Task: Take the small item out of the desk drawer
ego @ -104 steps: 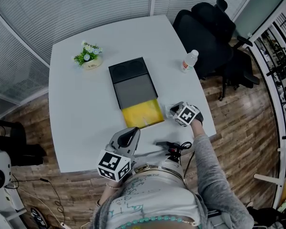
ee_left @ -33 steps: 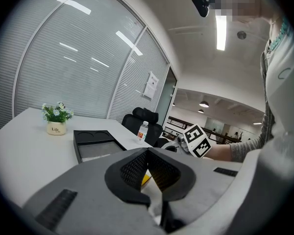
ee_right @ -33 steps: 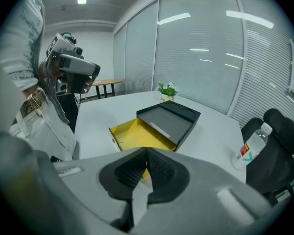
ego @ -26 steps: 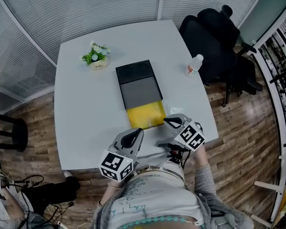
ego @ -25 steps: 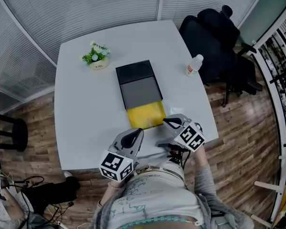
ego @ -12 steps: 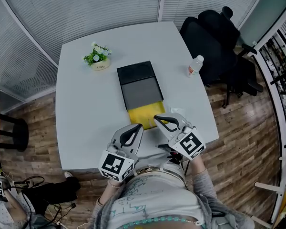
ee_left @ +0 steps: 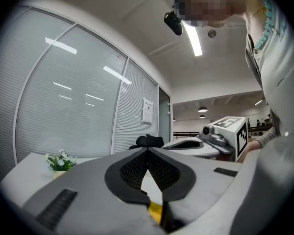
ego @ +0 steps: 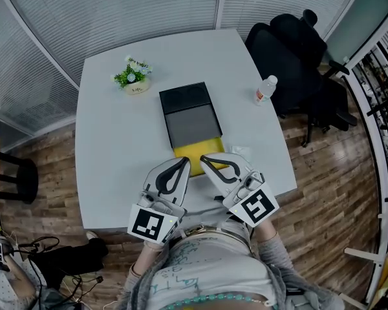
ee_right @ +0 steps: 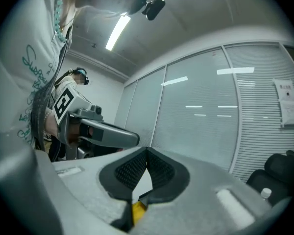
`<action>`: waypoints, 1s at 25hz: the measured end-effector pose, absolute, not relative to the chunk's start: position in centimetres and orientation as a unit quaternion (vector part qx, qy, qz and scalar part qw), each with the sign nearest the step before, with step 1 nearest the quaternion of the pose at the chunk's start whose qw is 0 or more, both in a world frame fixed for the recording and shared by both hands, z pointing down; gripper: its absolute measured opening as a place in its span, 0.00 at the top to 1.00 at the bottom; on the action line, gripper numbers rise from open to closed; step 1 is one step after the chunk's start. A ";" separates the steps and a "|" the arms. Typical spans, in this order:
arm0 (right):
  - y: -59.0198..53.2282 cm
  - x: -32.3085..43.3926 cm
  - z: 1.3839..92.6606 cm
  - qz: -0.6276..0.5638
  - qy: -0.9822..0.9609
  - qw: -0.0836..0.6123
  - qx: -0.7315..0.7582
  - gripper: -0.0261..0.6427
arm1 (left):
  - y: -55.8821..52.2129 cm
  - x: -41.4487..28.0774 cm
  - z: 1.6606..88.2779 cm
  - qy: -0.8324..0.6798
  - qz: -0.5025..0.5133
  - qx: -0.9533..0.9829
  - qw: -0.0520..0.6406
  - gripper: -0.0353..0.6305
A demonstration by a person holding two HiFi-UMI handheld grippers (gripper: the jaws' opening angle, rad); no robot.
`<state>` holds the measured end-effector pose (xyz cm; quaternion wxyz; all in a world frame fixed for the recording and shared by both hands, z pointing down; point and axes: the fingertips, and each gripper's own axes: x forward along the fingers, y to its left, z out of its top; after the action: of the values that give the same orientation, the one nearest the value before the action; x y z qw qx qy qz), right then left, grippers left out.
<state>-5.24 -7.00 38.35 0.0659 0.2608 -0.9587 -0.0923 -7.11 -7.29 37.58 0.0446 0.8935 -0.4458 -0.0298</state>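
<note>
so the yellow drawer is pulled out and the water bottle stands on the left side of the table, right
Not quite. The yellow drawer is pulled out, but the water bottle stands on the right side of the table, near the black chair. The head view shows it.

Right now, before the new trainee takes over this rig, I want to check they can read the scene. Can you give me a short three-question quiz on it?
1. True or false: the yellow drawer stands pulled out of the black box.
2. Which stands nearest the office chair: A the plant, B the water bottle, C the drawer?
3. Fill in: the left gripper and the right gripper are both ____ (open or shut).
Key: 1 true; 2 B; 3 shut.
</note>
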 end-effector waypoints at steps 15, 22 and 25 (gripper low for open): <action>-6.2 -6.4 38.0 -0.097 -0.957 0.074 0.263 0.96 | -7.3 -7.0 37.7 -0.467 -0.039 0.882 0.048 0.95; -6.2 -6.5 38.0 -0.097 -0.958 0.074 0.259 0.96 | -7.3 -7.4 37.8 -0.472 -0.035 0.880 0.049 0.95; -6.3 -6.4 38.0 -0.092 -0.958 0.070 0.262 0.96 | -7.3 -7.4 38.0 -0.472 -0.033 0.879 0.050 0.95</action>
<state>-6.39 -6.33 38.04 0.0705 0.2621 -0.9580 -0.0923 -7.39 -7.32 37.98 0.0504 0.8795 -0.4721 -0.0335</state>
